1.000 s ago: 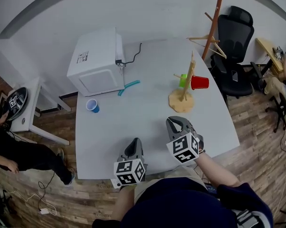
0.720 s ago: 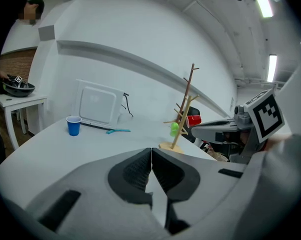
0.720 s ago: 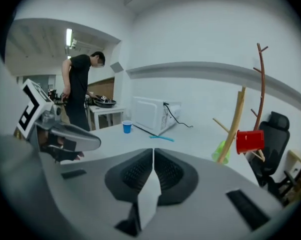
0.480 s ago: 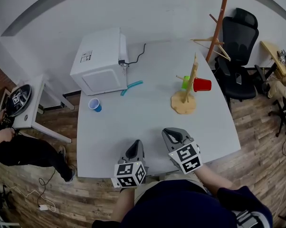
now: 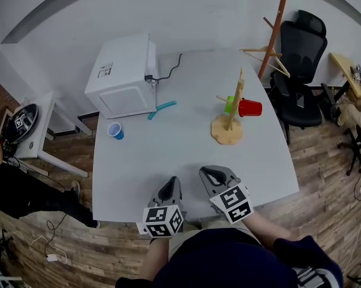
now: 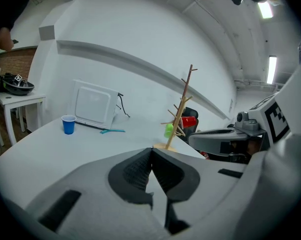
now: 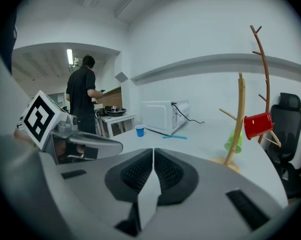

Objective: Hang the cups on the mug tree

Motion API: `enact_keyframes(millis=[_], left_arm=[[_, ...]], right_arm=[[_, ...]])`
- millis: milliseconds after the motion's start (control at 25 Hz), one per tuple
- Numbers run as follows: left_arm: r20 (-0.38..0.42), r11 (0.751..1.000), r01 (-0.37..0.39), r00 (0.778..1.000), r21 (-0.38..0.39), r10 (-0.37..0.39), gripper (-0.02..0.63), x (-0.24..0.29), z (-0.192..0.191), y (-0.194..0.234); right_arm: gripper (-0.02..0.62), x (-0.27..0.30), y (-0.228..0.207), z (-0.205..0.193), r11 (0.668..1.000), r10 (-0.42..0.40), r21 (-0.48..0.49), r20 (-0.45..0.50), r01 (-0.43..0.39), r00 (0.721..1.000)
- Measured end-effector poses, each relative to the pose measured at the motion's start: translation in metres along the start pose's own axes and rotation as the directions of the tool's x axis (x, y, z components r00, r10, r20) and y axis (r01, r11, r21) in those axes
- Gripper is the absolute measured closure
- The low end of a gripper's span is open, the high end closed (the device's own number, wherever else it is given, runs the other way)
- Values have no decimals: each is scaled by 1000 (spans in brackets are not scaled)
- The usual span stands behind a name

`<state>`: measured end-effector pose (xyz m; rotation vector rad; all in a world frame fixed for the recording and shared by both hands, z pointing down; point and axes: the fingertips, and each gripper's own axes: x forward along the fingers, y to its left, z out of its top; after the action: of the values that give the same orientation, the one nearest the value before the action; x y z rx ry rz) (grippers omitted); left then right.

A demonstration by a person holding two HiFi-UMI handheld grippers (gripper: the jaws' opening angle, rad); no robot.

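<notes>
Cups in three places on the white table point(image 5: 168, 161). Red cup point(image 5: 250, 107) hung on its side from a peg of the wooden mug tree point(image 5: 231, 117), mouth turned away from the post. Green cup point(image 5: 230, 104) on another peg, just beside the red one on the post's other side. Blue cup point(image 5: 115, 131) upright on the table near its left edge, in front of the microwave point(image 5: 123, 77) and well apart from the mug tree. Teal stick point(image 5: 162, 109) flat on the table, close to the microwave's front corner.

Left hand-held gripper point(image 6: 151, 150) and right hand-held gripper point(image 7: 153, 150) side by side at the table's near edge, both aimed across it, well short of every cup. Jaws of each pressed together, tips meeting, nothing pinched between them.

Beyond the table's far right corner, black office chair point(image 5: 300, 59) and wooden coat stand point(image 5: 275, 26). Off to the left in the right gripper view, person point(image 7: 83, 99) in dark clothes, back turned.
</notes>
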<state>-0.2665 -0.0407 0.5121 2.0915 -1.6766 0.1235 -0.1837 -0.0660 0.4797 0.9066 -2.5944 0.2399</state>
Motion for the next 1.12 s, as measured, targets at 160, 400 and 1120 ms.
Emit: enact_keyframes(millis=[160, 400, 1120], left_arm=[[7, 1000, -27, 1000, -12, 28, 586, -2, -1, -8], [10, 995, -92, 996, -25, 92, 586, -9, -1, -12], [26, 975, -216, 976, -53, 218, 586, -26, -7, -26]], right_arm=[[561, -7, -1, -2, 999, 33, 8, -1, -33, 999], [561, -12, 4, 0, 994, 111, 7, 4, -111, 994], [561, -40, 6, 1, 961, 274, 18, 40, -275, 961]])
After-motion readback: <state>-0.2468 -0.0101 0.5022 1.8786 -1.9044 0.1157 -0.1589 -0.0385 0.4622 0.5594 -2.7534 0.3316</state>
